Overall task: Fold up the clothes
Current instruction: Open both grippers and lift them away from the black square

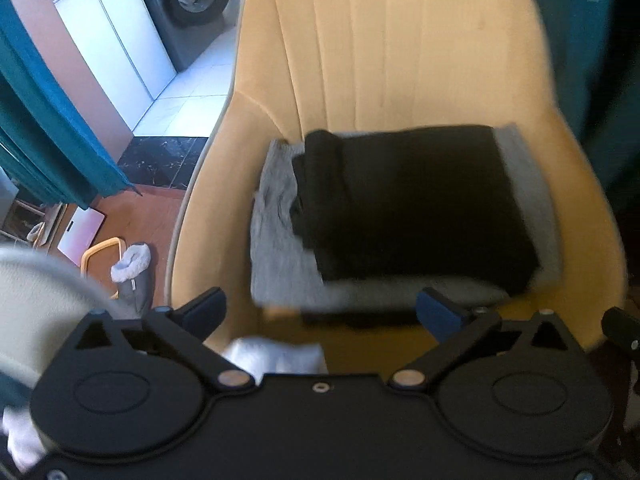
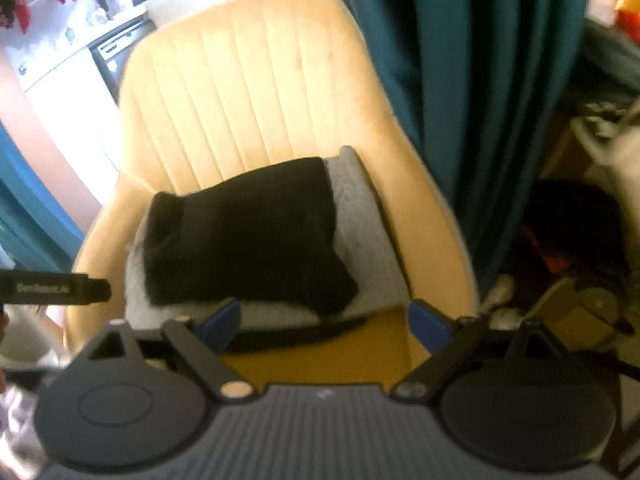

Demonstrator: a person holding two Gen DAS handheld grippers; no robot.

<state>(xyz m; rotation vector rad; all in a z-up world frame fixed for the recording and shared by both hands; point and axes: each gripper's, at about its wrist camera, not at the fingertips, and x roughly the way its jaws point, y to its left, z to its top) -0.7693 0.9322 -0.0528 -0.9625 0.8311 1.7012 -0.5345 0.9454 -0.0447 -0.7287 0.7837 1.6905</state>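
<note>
A folded black garment (image 1: 408,204) is laid on top of a folded grey garment (image 1: 280,256), and both are carried on the seat of a tan chair (image 1: 400,52), towards its back. Grey margins are left showing at the stack's left, front and right edges. A bare strip of seat is seen between the stack's front edge and the chair's front edge. The left gripper (image 1: 322,306) and the right gripper (image 2: 324,320) are held above that front strip, each spread wide with nothing gripped. A teal curtain (image 2: 472,92) hangs close by the chair's right edge.
</note>
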